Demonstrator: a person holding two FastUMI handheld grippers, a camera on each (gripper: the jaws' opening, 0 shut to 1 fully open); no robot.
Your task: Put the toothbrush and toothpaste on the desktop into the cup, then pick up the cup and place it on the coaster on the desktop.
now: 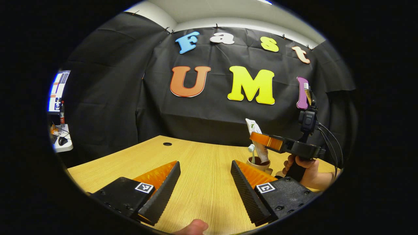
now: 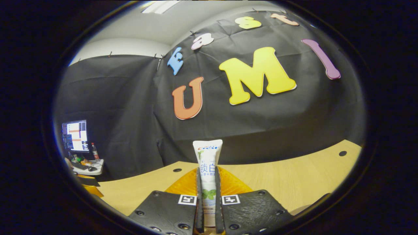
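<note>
In the left gripper view, a tan cup (image 1: 258, 165) stands on the wooden desktop (image 1: 196, 163) at the right. A toothbrush (image 1: 251, 150) stands in it, head up. The right gripper (image 1: 260, 137), held by a hand (image 1: 310, 169), hangs over the cup, shut on a white toothpaste tube (image 1: 255, 129) whose lower end reaches into the cup. In the right gripper view the toothpaste tube (image 2: 208, 153) stands upright, pinched between both fingers of the right gripper (image 2: 207, 171). My left gripper (image 1: 205, 181) is open above bare desktop, left of the cup, with nothing between its fingers.
A round cable hole (image 1: 167, 144) sits near the desktop's far edge; two cable holes (image 2: 177, 170) (image 2: 342, 153) appear in the right gripper view. A side desk with a monitor (image 1: 57, 91), a bottle and a mouse stands at the far left. A thumb (image 1: 192, 227) is at the bottom edge.
</note>
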